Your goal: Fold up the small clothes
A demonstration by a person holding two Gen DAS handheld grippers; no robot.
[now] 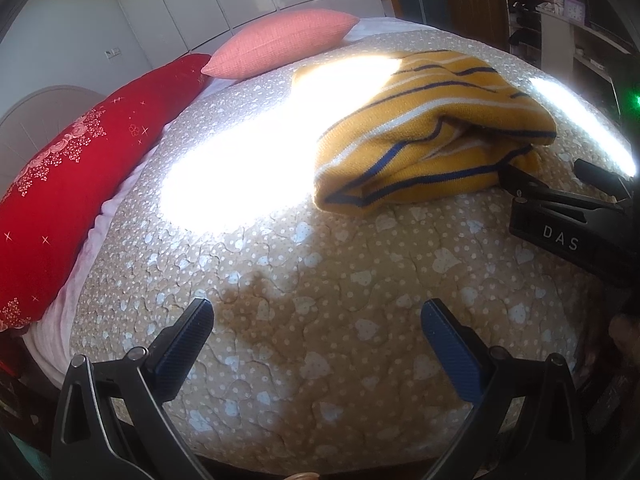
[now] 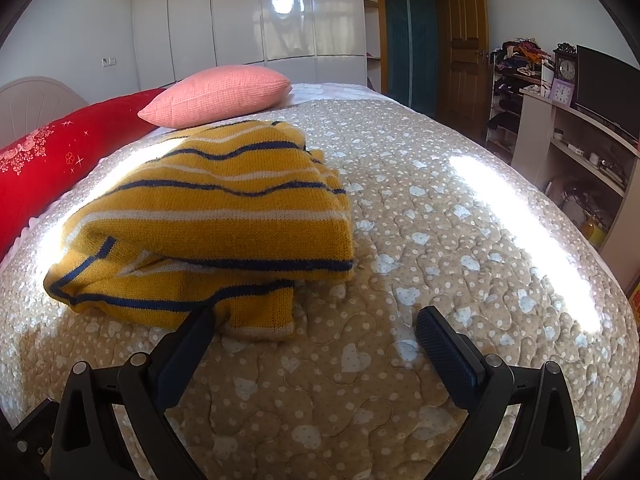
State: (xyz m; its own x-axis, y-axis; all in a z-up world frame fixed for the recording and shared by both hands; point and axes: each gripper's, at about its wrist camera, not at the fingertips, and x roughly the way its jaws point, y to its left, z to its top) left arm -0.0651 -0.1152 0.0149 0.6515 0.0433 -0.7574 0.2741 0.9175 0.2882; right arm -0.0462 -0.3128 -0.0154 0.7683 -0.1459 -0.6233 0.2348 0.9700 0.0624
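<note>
Yellow knitted sweater with navy and white stripes (image 2: 208, 224) — part-folded on beige quilted bedspread (image 2: 400, 240) | left gripper (image 1: 316, 336) spread, empty | right gripper (image 2: 316, 344) spread, near hem | next — pinch the near edge.

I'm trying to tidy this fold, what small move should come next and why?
Probably shut the right gripper on the loose flap of the yellow striped sweater sticking out beside its left finger, then tuck it in. Both grippers are open and empty, and the left gripper sits farther away over bare quilt.

The left gripper (image 1: 316, 334) hangs wide apart over the quilt (image 1: 328, 272). Ahead lies the folded yellow striped sweater (image 1: 424, 136), the right gripper (image 1: 560, 178) at its near corner.
</note>
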